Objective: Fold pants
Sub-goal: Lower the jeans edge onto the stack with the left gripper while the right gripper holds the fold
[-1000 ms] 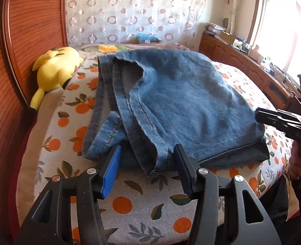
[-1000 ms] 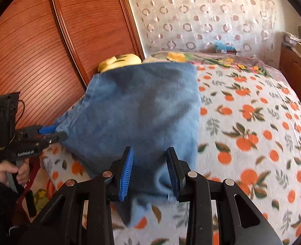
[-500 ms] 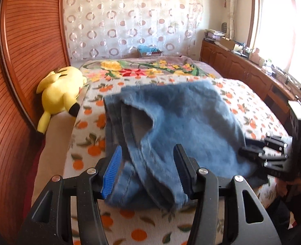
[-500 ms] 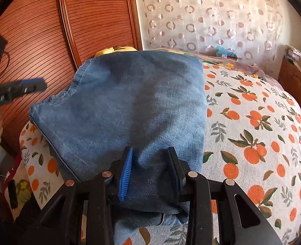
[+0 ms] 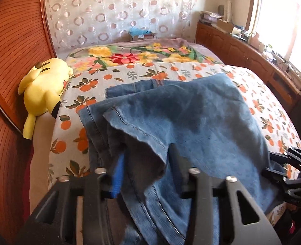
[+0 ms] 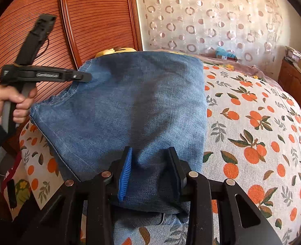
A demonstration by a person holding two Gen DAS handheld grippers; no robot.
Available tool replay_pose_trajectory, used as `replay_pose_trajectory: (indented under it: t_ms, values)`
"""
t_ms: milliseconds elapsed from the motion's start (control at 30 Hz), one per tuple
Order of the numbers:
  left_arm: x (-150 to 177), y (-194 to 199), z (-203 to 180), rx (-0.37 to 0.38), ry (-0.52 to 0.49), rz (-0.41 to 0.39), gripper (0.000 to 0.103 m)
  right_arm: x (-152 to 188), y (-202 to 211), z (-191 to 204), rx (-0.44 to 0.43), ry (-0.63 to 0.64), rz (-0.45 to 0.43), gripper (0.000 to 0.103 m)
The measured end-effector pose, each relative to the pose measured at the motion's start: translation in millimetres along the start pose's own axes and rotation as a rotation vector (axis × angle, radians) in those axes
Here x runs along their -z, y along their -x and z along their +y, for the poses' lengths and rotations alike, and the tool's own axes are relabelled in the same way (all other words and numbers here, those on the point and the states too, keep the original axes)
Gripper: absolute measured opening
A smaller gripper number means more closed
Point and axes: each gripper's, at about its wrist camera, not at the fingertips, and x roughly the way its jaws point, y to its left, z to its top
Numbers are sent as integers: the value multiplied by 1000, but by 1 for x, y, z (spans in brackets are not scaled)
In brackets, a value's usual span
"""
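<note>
Half a second back, the left gripper (image 5: 145,171) stood wide with the denim hem lying loose between its jaws; now those jaws have just been closing and pinch a bunched corner of the pants (image 5: 191,126), which have been drawn nearer to the left wrist camera and lifted off the bed at that end. The yellow plush toy (image 5: 42,94) against the wooden wall panel (image 5: 9,81) sits in the same spot, though more of the orange-print bedspread (image 5: 73,122) shows beyond the cloth than before. From the right wrist view, the left gripper (image 6: 87,77) has swung in from the frame's edge to bite the near-left hem, gripped by a hand (image 6: 13,104) in a dark sleeve.

The right gripper (image 6: 151,171) has barely shifted — its jaws are closed on a thick fold of denim at the pants' near edge, as they were 1 second ago.

The pants are blue jeans, folded over into a broad slab of at least 2 layers, held up along the near edge by both grippers and sloping down to the bedspread at the far end. Stitched hems curl at the left corner; the top face is smooth, with a faint dark shadow down its middle.
</note>
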Motion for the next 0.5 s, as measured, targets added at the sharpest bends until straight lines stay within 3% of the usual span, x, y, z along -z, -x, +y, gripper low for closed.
replay_pose_trajectory:
  t_ms: [33,133,233,400,500]
  values:
    - [-1,-2,2,3,5,6,17,0,0,0,0,0,0,36]
    - [-2,0,5,16,7,-14,4,0,0,-1,-1,-1,0,36]
    - [-4,10,10,-13,26,-57,4,0,0,-1,-2,-1,0,37]
    - [1,4,22,-76,62,-23,7,0,-1,-1,-1,-3,0,37]
    - [10,17,16,-63,63,-57,13,1,-1,-2,-5,-8,0,37]
